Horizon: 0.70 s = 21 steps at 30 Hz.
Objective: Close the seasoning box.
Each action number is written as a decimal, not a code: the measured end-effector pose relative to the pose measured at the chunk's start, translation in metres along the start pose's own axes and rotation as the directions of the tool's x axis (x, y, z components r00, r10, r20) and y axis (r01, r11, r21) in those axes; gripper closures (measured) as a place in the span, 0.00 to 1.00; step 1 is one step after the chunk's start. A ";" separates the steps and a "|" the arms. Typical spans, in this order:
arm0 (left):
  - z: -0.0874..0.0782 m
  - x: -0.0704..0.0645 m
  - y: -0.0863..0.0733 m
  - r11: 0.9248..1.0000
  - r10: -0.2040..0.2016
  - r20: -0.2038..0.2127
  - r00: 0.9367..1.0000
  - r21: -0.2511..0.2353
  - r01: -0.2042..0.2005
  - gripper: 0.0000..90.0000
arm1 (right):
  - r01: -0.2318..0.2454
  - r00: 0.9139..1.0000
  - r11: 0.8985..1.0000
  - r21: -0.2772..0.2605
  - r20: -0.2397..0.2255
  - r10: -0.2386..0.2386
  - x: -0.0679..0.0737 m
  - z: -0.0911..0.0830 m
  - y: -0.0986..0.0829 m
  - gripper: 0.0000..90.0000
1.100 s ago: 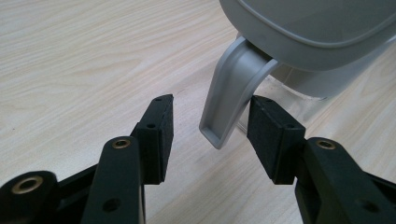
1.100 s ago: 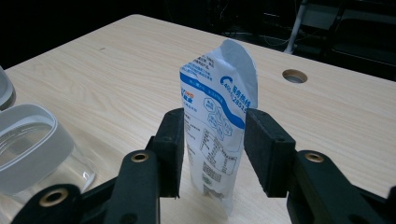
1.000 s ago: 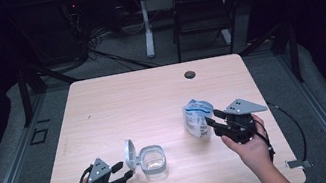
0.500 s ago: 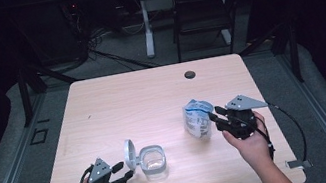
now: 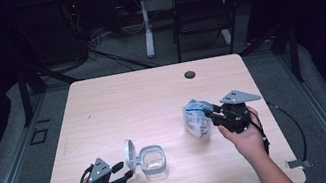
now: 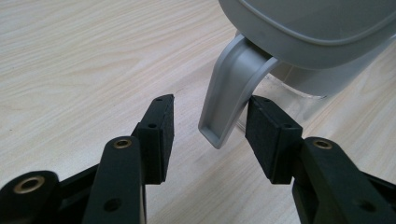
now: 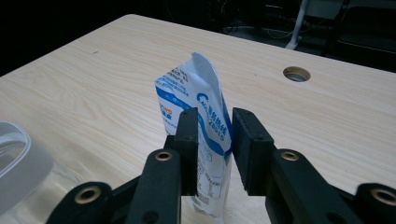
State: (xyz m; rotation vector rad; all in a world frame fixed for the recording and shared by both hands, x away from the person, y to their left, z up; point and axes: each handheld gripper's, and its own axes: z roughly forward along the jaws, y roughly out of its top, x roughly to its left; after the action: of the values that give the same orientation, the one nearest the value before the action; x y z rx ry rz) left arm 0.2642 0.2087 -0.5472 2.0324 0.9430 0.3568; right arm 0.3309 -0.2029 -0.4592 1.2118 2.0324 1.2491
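On the pale wood-grain table [image 5: 152,98], a small clear plastic jar [image 5: 154,162] stands near the person's edge with its grey hinged lid [image 5: 130,154] flipped up and open on the jar's left side. The left gripper [image 5: 123,170] sits low beside it; in the left gripper view its jaws are spread wide with the lid's grey latch tab [image 6: 229,91] hanging between them, the right pad looking to be just at the tab and the left pad clear of it, so nothing is clamped yet. Well apart to the right, a white-and-blue printed plastic pouch [image 5: 196,119] stands upright, its top torn open, and the right gripper [image 5: 209,112] has its jaws around the pouch's near edge (in the right gripper view a sliver of gap shows on one side, so whether it is truly pinched I cannot tell). The step in hand looks like steadying the jar while the pouch is taken up for pouring. To do it well, close the left jaws squarely on the tab so the lid stays back and the mouth stays clear, and grip the pouch below its opening, firmly but without crushing it, keeping it upright until it is over the jar.
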 end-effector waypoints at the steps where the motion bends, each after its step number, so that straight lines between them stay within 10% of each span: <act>1: 0.000 0.000 0.000 1.000 0.000 -0.005 1.000 0.000 0.000 0.58 | 0.003 1.000 1.000 0.002 0.003 -0.003 0.000 0.001 0.001 0.84; 21: 0.000 0.000 0.000 1.000 -0.001 -0.003 1.000 0.000 0.001 0.59 | 0.001 0.999 1.000 0.017 -0.041 -0.001 0.005 0.002 0.004 1.00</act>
State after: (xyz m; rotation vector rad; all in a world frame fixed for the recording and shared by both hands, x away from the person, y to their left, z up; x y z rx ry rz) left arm 0.2645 0.2085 -0.5476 2.0319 0.9466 0.3595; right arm 0.3314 -0.1968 -0.4560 1.2023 2.0767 1.2681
